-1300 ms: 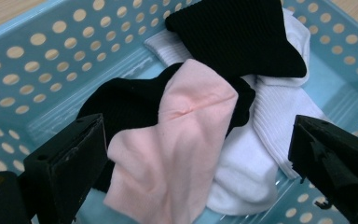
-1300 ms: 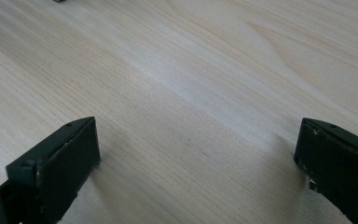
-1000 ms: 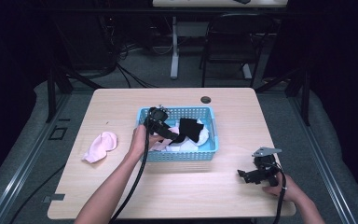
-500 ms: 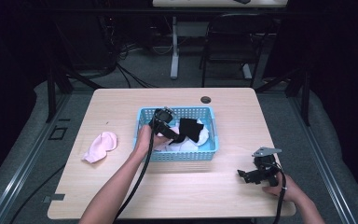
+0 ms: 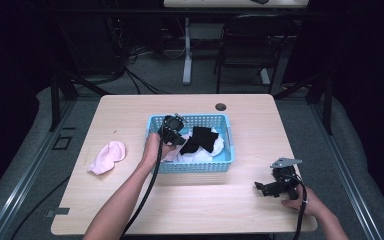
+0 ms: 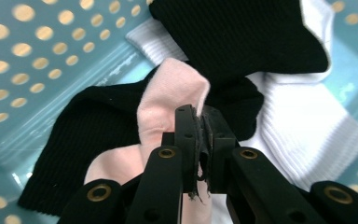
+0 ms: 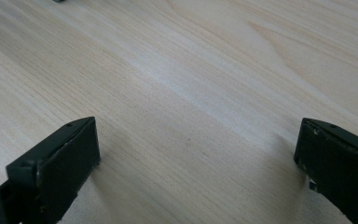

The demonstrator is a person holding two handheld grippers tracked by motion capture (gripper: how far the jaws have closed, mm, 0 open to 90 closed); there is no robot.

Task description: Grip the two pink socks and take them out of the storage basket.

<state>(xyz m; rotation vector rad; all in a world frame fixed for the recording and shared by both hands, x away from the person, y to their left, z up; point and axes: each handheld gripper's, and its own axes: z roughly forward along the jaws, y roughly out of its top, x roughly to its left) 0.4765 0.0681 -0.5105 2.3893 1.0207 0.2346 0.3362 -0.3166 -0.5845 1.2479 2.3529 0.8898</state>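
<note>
Your left claw (image 5: 176, 131) is down inside the blue perforated basket (image 5: 220, 165), which sits near the middle of the wooden worktop (image 5: 190, 200). Its jaws have just been closing and now stand pinched together on a fold of the pink sock (image 6: 168, 102); in the left gripper view the soft pink fabric bunches up between the two black jaws and rises above their tips. That pink sock lies at the left end of the basket, on top of a black ribbed sock (image 6: 88, 135) that spreads out beneath it toward the dotted wall. Beyond the jaws, another black sock (image 6: 242, 37) lies across white ribbed socks (image 6: 303, 130), which cover the basket floor on that side. From the high view you can see the same mix: black sock (image 5: 200, 140) in the middle, white (image 5: 217, 145) at the right, pink at the left under your hand. A second pink sock (image 5: 107, 156) lies by itself on the worktop, well apart from the basket on its left side. Your right claw (image 5: 265, 187) rests low over the worktop near the front right corner, well apart from the basket; its jaws stand wide apart with bare wood grain between them. A small round hole (image 5: 221, 106) sits in the worktop behind the basket.
</note>
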